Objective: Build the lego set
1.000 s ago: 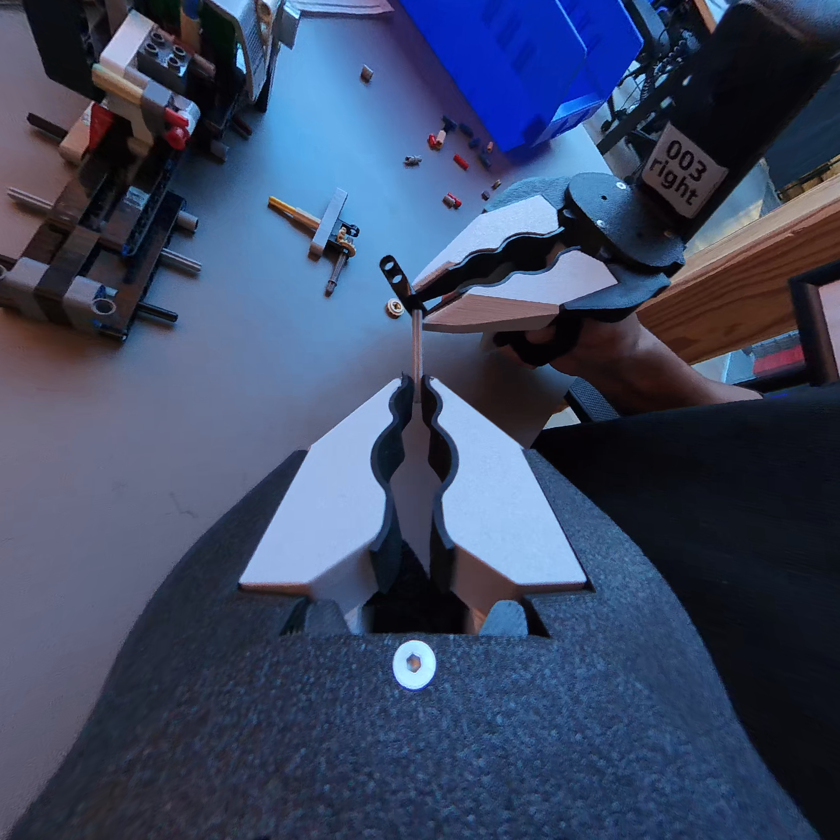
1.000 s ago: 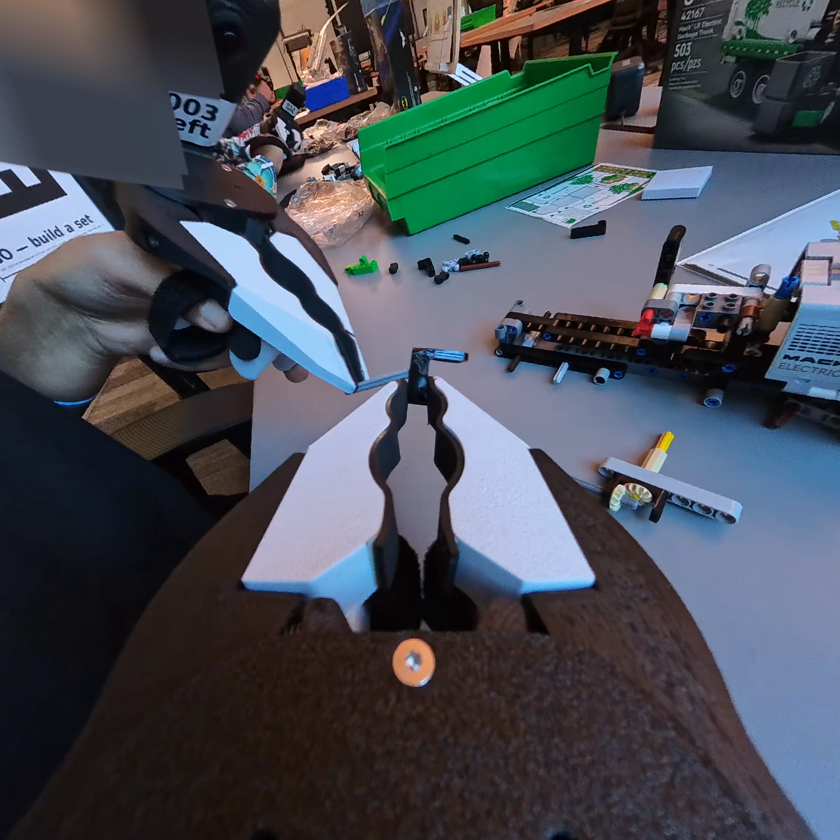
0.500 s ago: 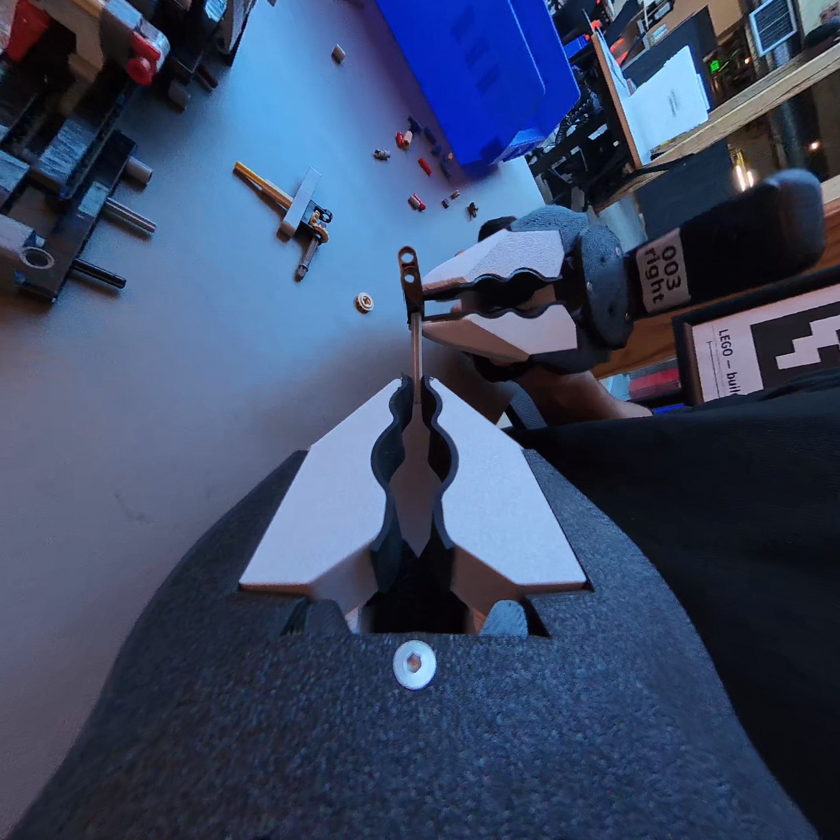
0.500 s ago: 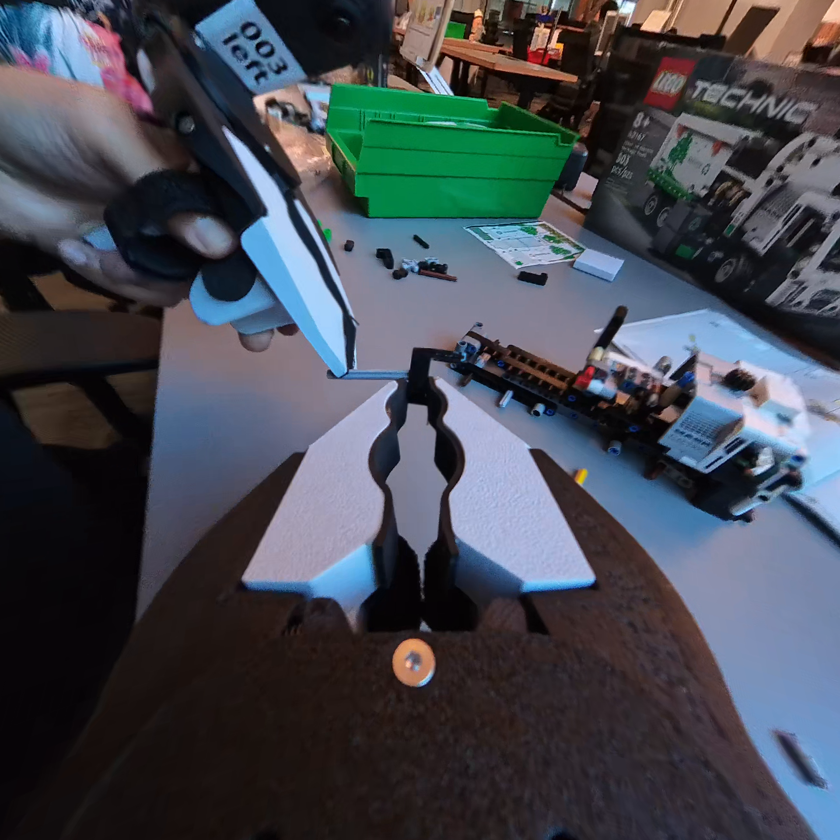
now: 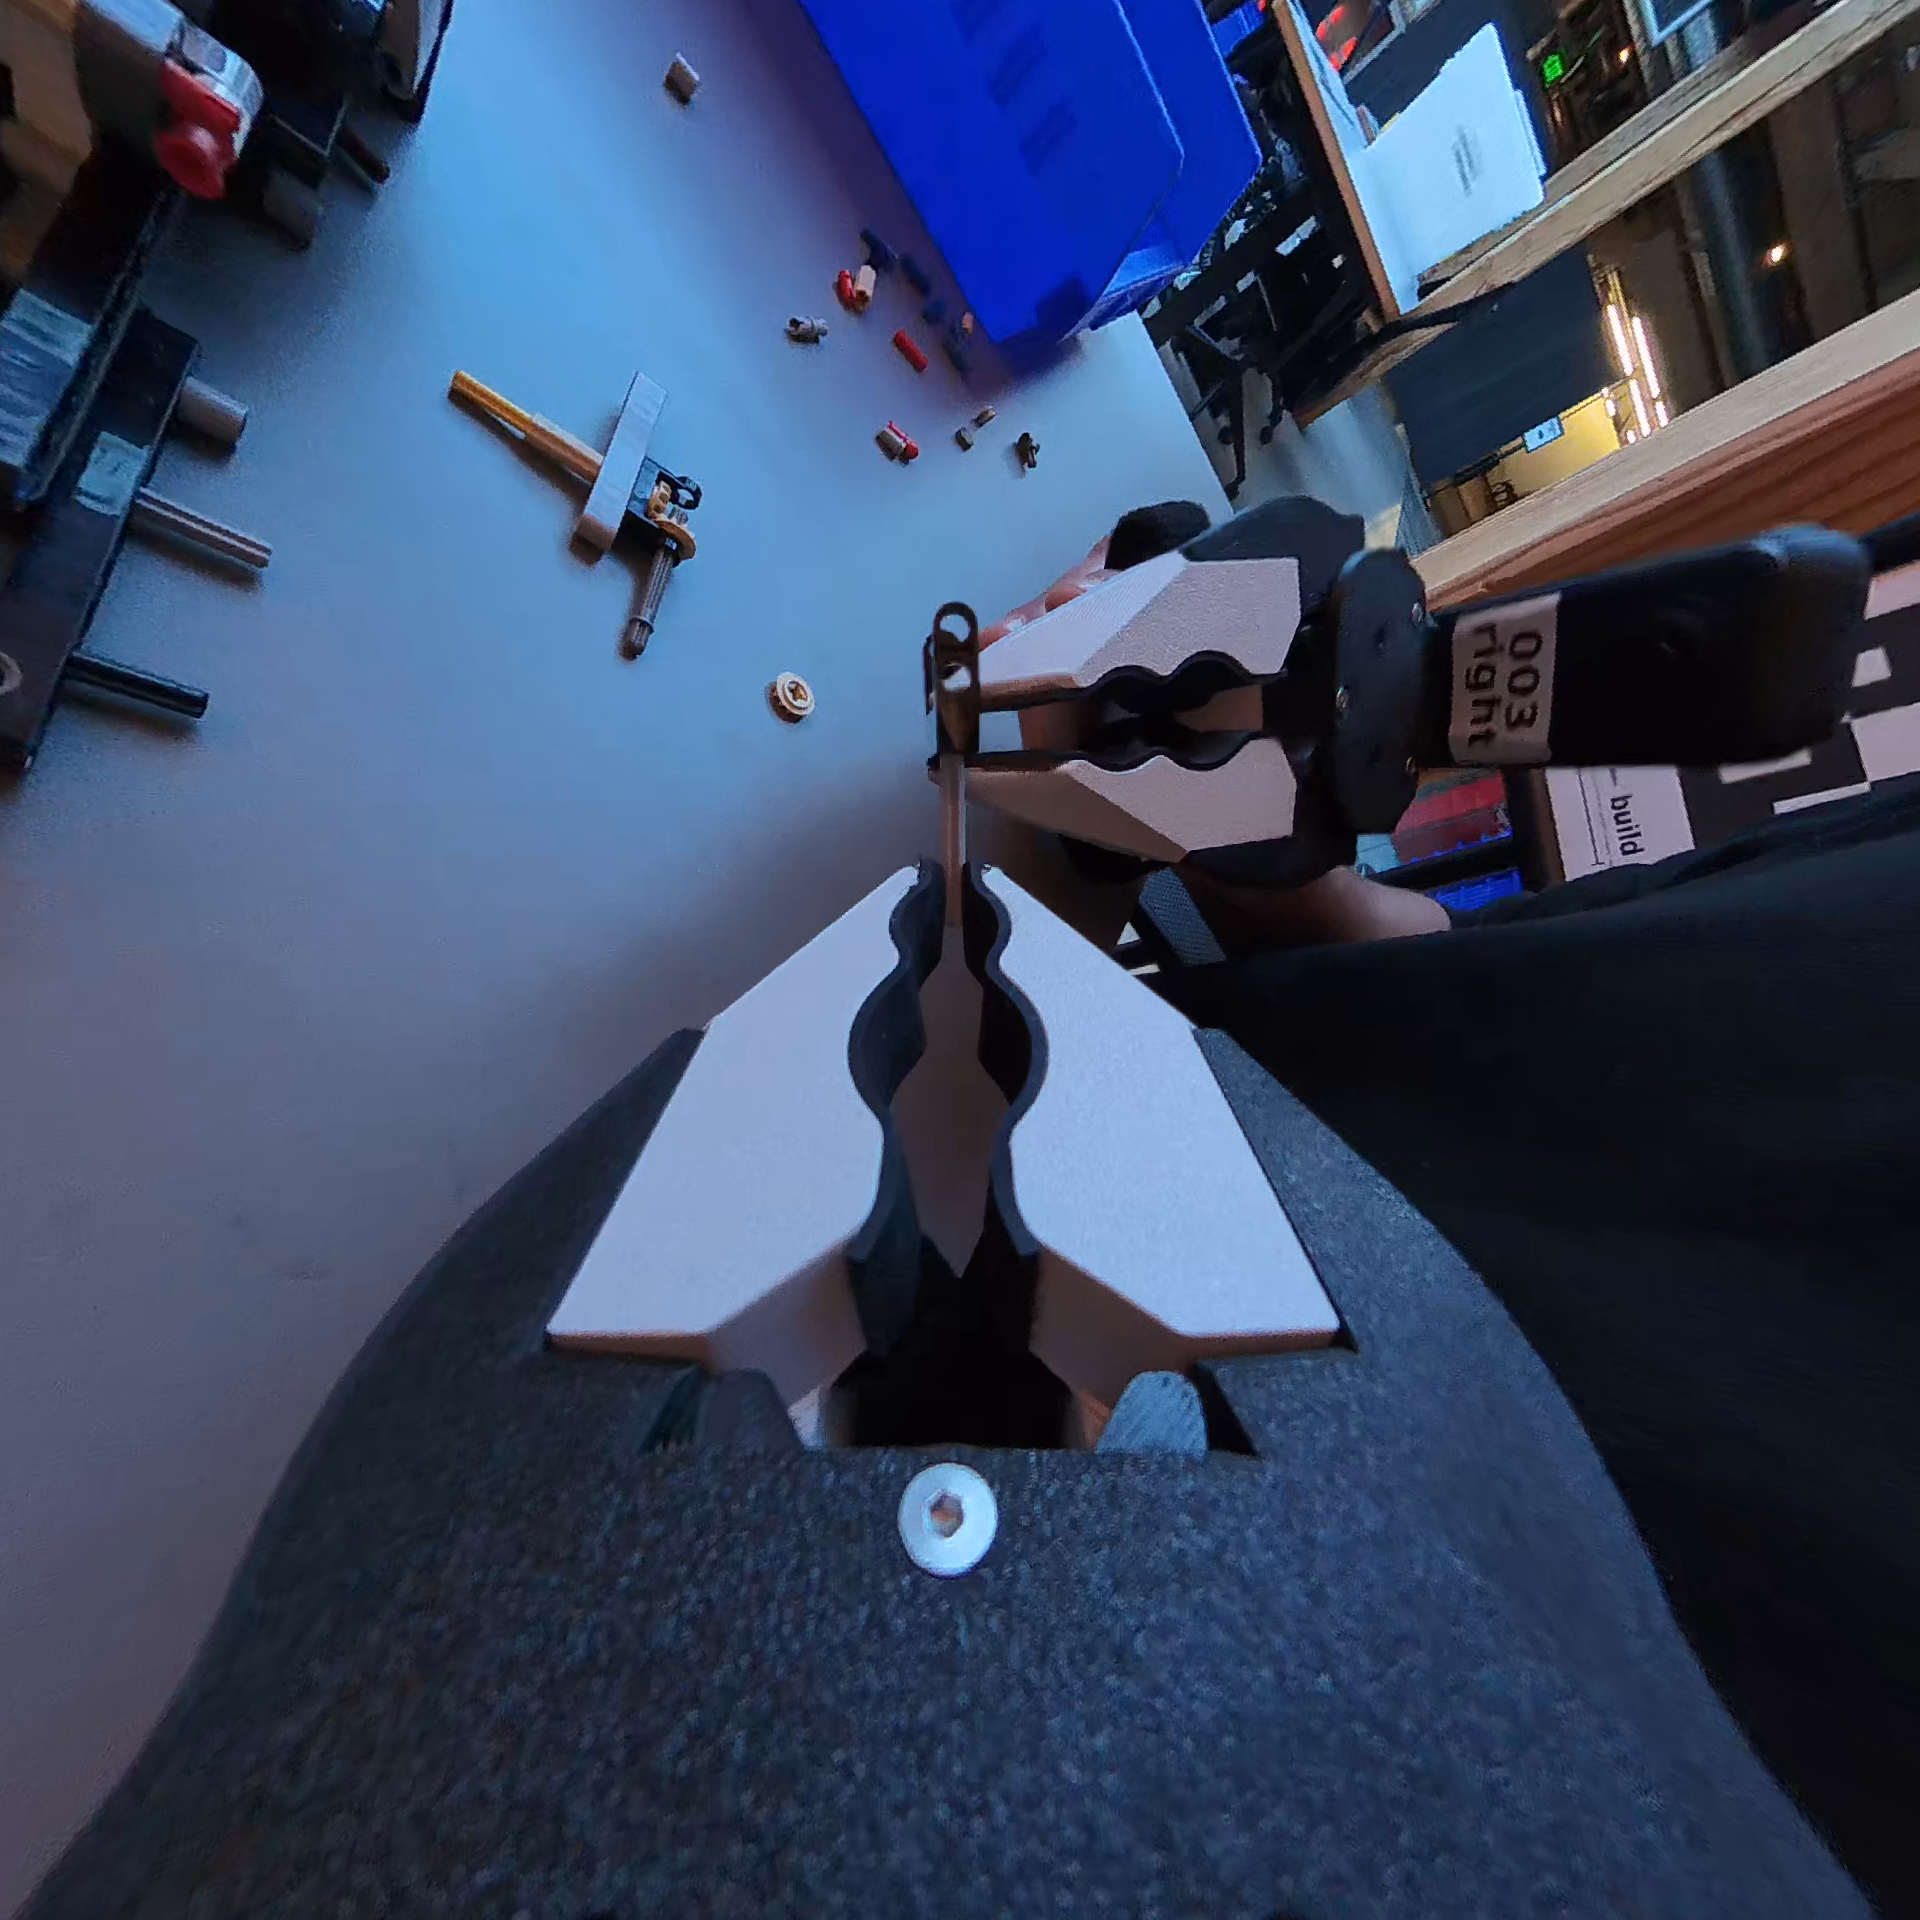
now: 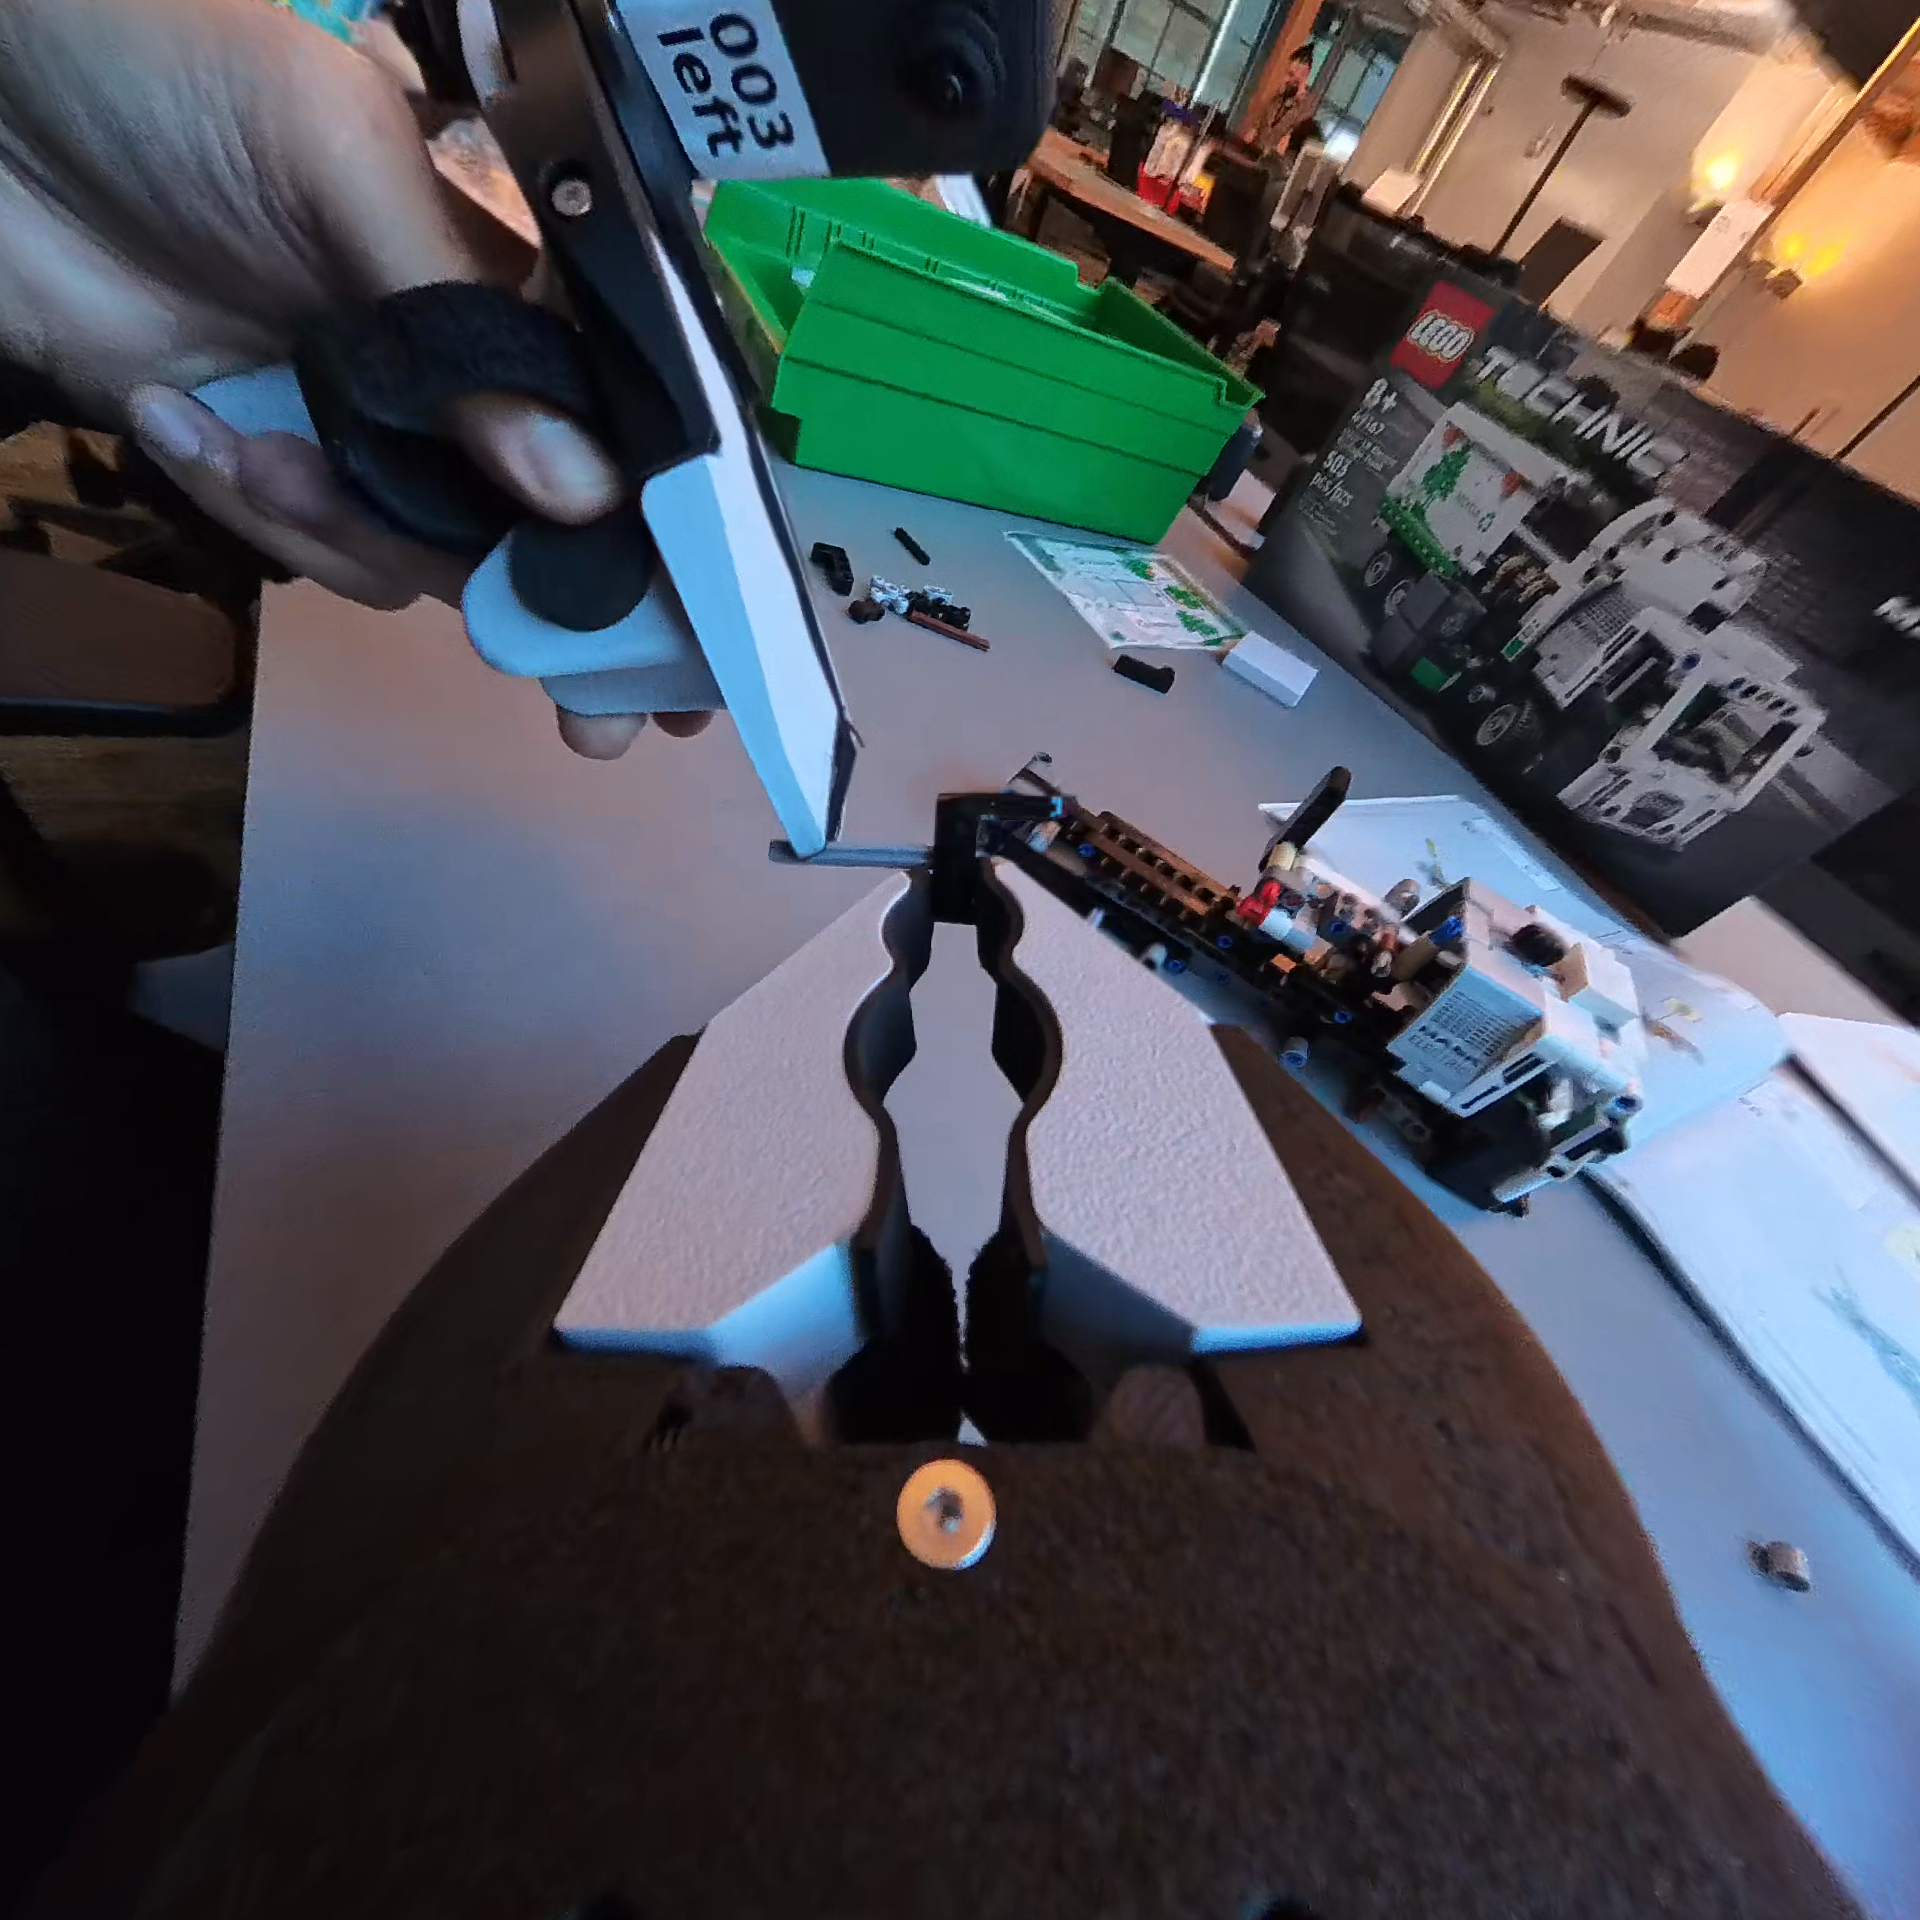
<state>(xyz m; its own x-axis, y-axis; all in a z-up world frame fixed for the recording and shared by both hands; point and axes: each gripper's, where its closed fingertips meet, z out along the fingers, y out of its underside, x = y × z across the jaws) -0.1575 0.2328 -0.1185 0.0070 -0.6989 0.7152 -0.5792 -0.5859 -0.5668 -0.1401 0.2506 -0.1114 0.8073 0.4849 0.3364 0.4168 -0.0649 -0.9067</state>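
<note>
Left claw (image 5: 951,883) is pinching a grey axle (image 5: 952,831) above the counter (image 5: 436,935). Right claw (image 6: 956,894) is gripping a black link (image 6: 954,847) on that axle's end. Printed set box (image 6: 1621,582), white tags on both claws. Truck model (image 6: 1351,966) is sitting beyond.

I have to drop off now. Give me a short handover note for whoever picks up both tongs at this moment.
Left tongs: shut on the thin grey axle rod, held above the grey table.
Right tongs: shut on the small black lift-arm connector; the rod's far end meets it, but how deep it sits cannot be told.
Part-built truck chassis with white cab lies on the table right of the right tongs; the white beam with yellow axle and the tan bush lie loose.
Done: both pieces picked up and lined up.
Left: probably seat the rod fully, then fit it to the chassis.
</note>
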